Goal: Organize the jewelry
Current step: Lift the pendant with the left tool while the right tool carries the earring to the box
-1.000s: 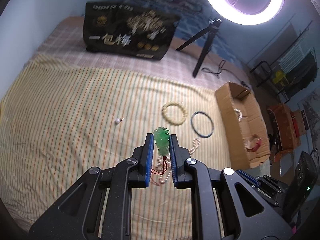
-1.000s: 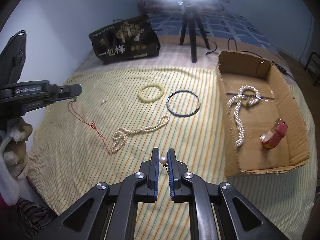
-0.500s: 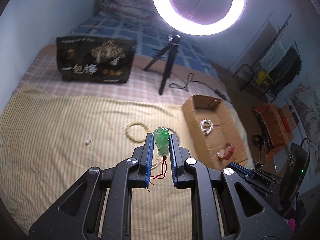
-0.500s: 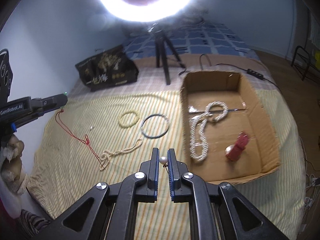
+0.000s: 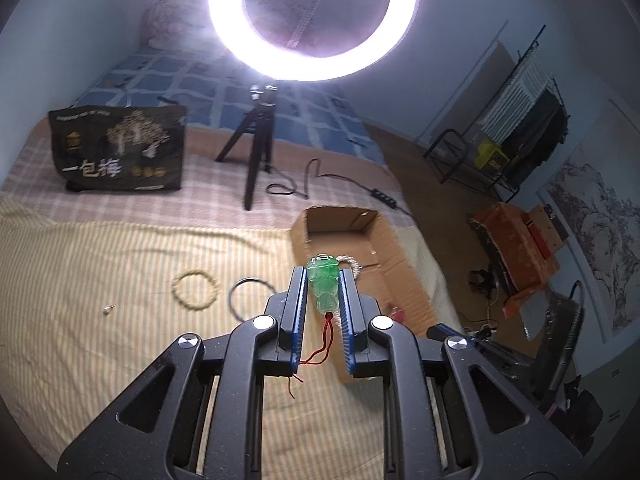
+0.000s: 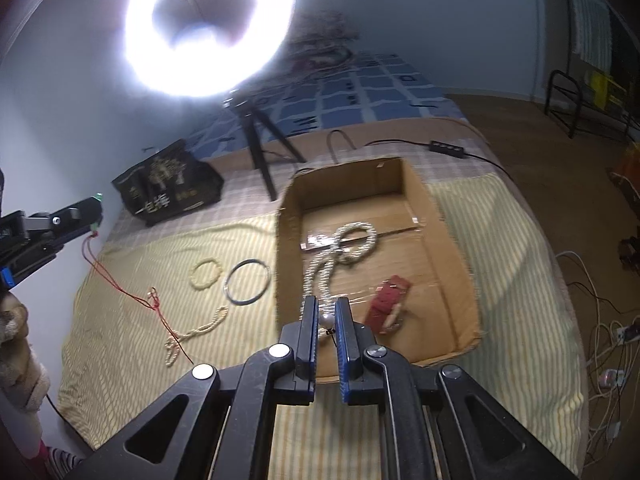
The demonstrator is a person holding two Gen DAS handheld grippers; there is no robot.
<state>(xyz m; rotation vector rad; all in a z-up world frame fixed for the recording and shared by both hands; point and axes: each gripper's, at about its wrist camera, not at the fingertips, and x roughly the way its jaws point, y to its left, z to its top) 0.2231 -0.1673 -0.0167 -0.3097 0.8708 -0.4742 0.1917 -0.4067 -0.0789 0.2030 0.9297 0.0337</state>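
Striped bedspread (image 6: 516,240), ring light (image 5: 316,20) overhead: both loads now carried toward the cardboard box (image 6: 452,256).

I hold the left gripper (image 5: 323,292) clamped on the green pendant (image 5: 322,286), lifted since a second ago, red cord (image 6: 120,288) trailing; right gripper (image 6: 327,320) pinches the pearl earring (image 6: 327,321), now over the box. Drops come next.
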